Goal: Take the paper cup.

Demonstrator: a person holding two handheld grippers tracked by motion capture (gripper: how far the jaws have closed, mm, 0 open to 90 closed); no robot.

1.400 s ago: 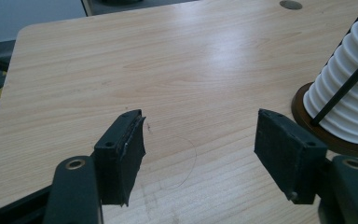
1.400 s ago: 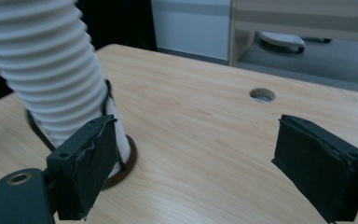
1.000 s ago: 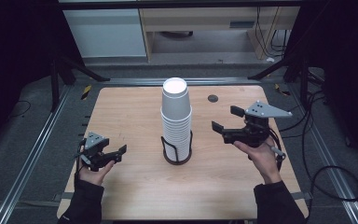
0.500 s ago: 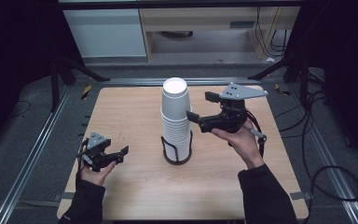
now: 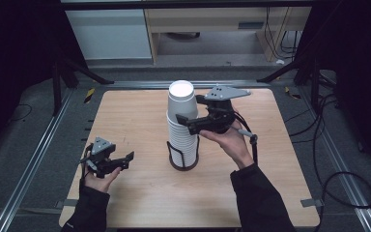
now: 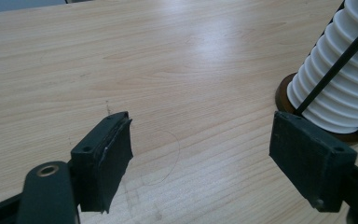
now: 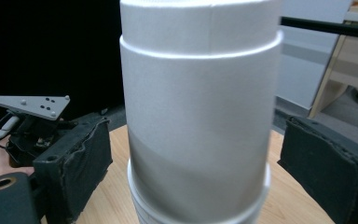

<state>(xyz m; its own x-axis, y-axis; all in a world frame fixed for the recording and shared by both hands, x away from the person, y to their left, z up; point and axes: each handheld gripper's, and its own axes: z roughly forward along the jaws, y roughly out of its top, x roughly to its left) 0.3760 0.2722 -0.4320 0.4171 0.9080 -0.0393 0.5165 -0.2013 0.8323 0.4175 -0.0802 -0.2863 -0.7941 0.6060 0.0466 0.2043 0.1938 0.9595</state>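
A tall stack of white paper cups stands upright in a black wire holder with a round brown base at the middle of the wooden table. My right gripper is open at the stack's upper part. In the right gripper view the top cups stand between the two black pads, with a gap on each side. My left gripper is open low over the table's front left. Its jaws hold nothing, and the stack's lower cups are off to its right.
A small dark round spot lies on the table behind the right gripper. Metal rails run along both sides of the table, and cables trail on the floor to the right. A cabinet stands beyond the far edge.
My right gripper has moved left and up from the table's right side to the stack, and its open jaws now flank the top cups. The left gripper has stayed put.
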